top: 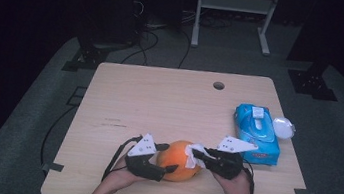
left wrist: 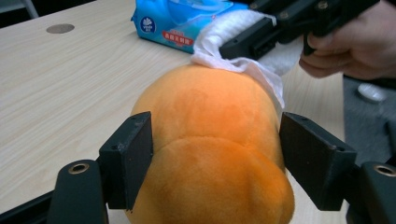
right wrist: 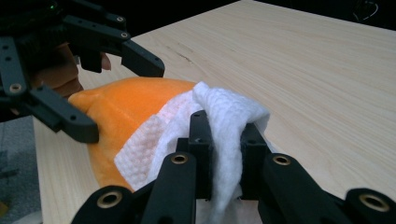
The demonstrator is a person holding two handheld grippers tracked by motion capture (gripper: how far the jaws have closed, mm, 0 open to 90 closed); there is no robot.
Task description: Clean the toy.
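- Table (top: 159, 100): bears the toy near its front edge, between both grippers.
- Pack (top: 257, 133): blue wipes pack, well right of the toy, clear of the work.
- Toy (left wrist: 210, 140): orange plush, rounded, soft nap. Risk: it slides or rolls under wiping pressure, since the left gripper (left wrist: 215, 158) straddles it half open, right jaw apart.
- Wipe (right wrist: 219, 126): white, textured, draped on the toy's top. Risk: it pulls loose if dragged hard, though the right gripper (right wrist: 224, 154) clamps it tight.

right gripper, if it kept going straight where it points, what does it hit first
The right gripper holds a white wipe against the orange plush toy, so the toy comes first, probably at once.
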